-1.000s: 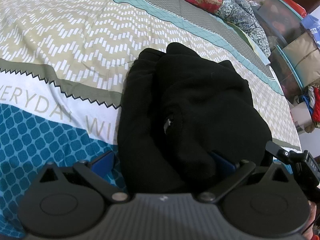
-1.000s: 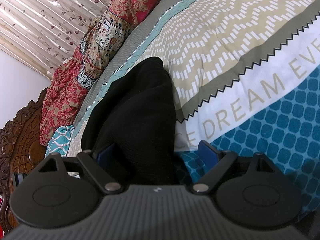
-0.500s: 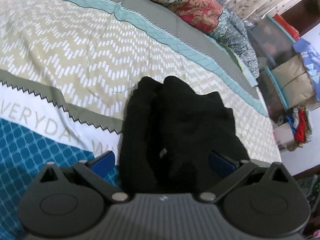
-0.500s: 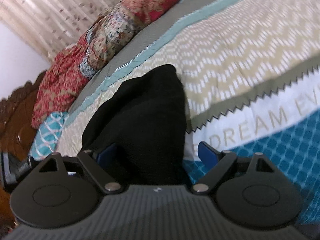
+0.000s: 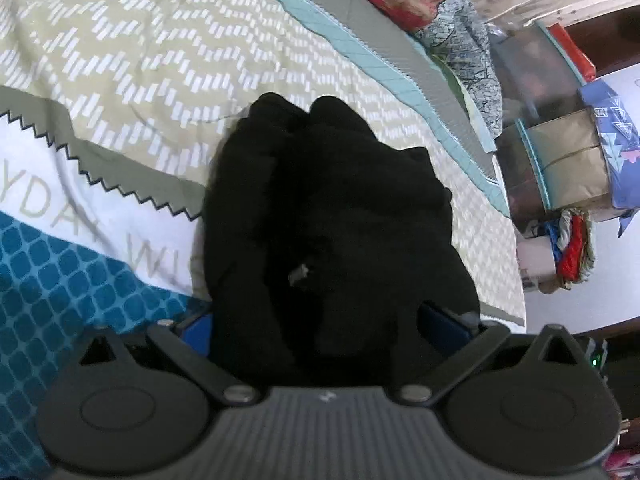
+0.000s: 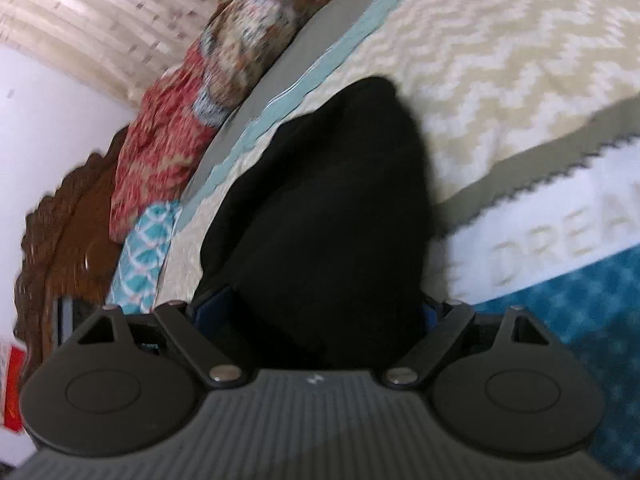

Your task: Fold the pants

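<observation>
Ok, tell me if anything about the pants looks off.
The black pants are bunched in an uneven, lumpy heap on the bedspread, not a flat fold. A small pale tag or scrap pokes out mid-bundle. Both tongs' jaws sit around the cloth.

Patterned bedspread [image 5: 120, 80], floral pillows [image 6: 168, 140], carved headboard [image 6: 68, 240], storage boxes [image 5: 560, 160]

The black pants [image 5: 332, 216] lie bunched in a thick, rumpled heap on the patterned bedspread, folded over on themselves in several soft layers. Two rounded lobes of cloth sit at the heap's 12 o'clock end. A small pale tag shows near the middle. In the right wrist view the pants [image 6: 332, 216] narrow toward 12 o'clock.
</observation>
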Action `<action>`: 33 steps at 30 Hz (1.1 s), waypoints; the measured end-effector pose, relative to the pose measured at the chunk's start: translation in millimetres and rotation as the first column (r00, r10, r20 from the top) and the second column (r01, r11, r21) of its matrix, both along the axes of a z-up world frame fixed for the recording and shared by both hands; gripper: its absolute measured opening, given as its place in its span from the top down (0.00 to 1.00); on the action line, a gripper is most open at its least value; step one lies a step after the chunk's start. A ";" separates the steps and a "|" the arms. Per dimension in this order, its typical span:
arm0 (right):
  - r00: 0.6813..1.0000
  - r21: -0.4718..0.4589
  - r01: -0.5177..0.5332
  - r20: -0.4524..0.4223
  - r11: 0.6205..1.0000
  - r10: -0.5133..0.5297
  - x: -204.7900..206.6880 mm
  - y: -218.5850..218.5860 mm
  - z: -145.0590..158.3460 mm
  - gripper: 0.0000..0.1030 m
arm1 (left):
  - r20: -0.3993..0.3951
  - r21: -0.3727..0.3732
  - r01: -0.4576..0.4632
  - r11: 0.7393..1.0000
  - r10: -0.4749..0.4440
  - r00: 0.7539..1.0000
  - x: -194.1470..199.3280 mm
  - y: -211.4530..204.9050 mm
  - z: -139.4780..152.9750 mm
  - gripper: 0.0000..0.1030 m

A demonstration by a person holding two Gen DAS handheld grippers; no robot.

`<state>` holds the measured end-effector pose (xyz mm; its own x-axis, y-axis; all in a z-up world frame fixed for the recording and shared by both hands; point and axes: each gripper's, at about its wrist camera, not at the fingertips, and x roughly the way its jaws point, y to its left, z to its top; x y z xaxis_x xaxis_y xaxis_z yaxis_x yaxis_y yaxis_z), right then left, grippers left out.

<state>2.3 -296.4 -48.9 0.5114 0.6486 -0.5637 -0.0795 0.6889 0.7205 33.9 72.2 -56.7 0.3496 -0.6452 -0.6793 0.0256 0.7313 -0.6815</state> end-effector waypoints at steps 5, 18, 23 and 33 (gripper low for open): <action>1.000 -0.005 -0.001 0.008 1.000 0.001 -0.3 -0.4 -2.6 0.12 | -0.035 -0.037 -0.021 0.999 0.019 0.999 2.5 10.6 -10.9 0.00; 1.000 0.043 0.027 0.009 0.999 -0.028 -3.4 -5.4 -9.4 0.10 | -0.071 -0.088 -0.117 0.989 0.111 0.991 8.6 52.2 -13.1 0.00; 1.000 0.042 0.028 0.008 0.999 -0.028 -3.5 -5.8 -9.6 0.10 | -0.082 -0.156 -0.069 0.985 0.057 0.995 14.4 30.9 -16.1 0.00; 1.000 0.052 0.030 -0.003 0.998 -0.030 -1.4 -7.3 -8.4 0.09 | 0.007 0.070 0.054 0.996 -0.055 0.998 7.8 -19.0 -3.9 0.06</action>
